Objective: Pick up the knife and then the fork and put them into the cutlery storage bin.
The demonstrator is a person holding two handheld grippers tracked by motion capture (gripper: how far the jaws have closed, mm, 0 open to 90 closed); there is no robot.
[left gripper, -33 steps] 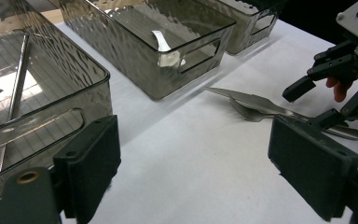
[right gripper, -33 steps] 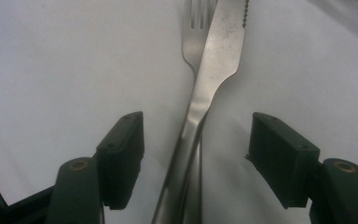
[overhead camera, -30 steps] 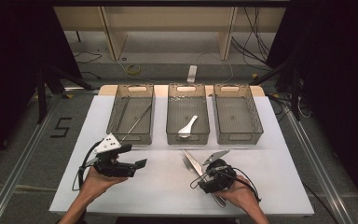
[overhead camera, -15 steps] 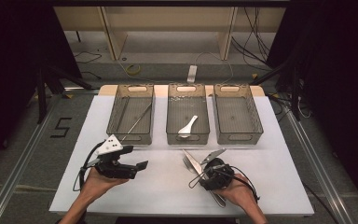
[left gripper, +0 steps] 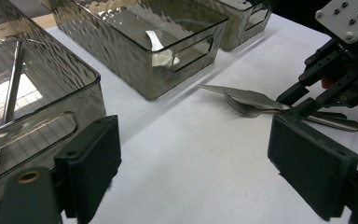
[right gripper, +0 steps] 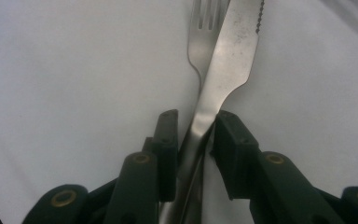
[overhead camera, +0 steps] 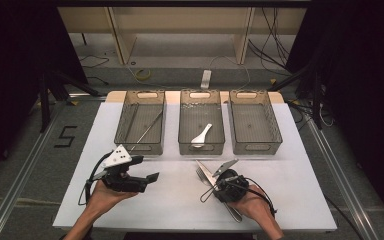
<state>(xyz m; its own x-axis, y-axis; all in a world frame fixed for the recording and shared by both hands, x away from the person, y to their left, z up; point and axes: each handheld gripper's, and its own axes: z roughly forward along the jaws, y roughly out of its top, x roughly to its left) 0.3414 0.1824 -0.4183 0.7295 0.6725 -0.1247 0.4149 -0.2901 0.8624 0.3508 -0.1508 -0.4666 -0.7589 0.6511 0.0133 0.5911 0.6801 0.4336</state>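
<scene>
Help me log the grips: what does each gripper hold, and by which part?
The right gripper has just closed its jaws around the knife at its handle, just below the blade, with the fork beneath. The left gripper is open, holding nothing.

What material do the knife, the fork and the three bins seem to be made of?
Knife: apparently polished steel, silvery with soft reflections and a serrated edge. Fork: the same bright metal look, slightly duller. Bins: probably smoky clear plastic, since the grid floor and contents show through the rippled walls.

silver knife (right gripper: 228, 60) + fork (right gripper: 204, 28), black claws, white surface (overhead camera: 180, 200), smoky grey ribbed bins (overhead camera: 141, 125), white spoon (overhead camera: 201, 135).
</scene>
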